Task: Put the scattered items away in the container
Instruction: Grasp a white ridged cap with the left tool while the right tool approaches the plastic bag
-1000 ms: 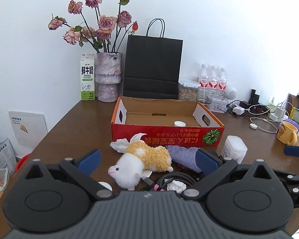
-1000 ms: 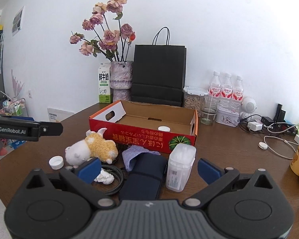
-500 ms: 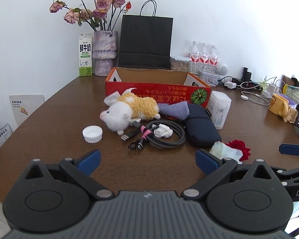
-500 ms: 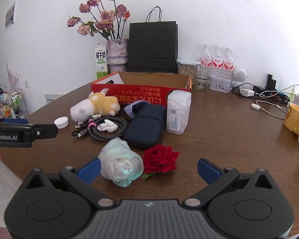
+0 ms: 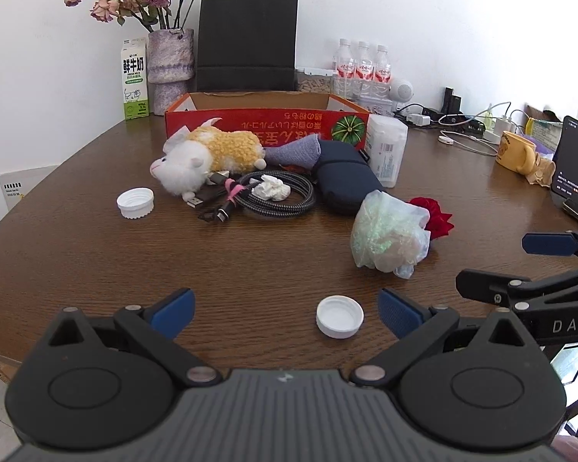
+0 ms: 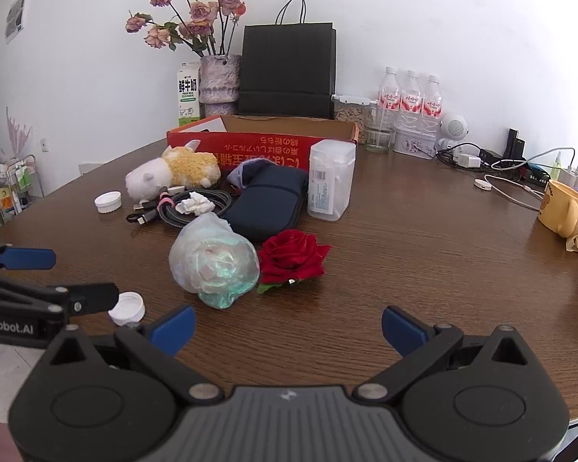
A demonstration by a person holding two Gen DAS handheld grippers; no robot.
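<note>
White bottle cap (image 5: 340,316) lies flat between left gripper (image 5: 285,310) fingers, nearer the right pad (jaws spread, empty); right gripper (image 6: 287,325) also spread, farther.

Both wrist cameras sit low at the near edge of the wooden table (image 5: 77,261), facing the red cardboard box (image 6: 266,144) by the far wall. They share the central clutter; the right camera seems slightly nearer the wall.
</note>
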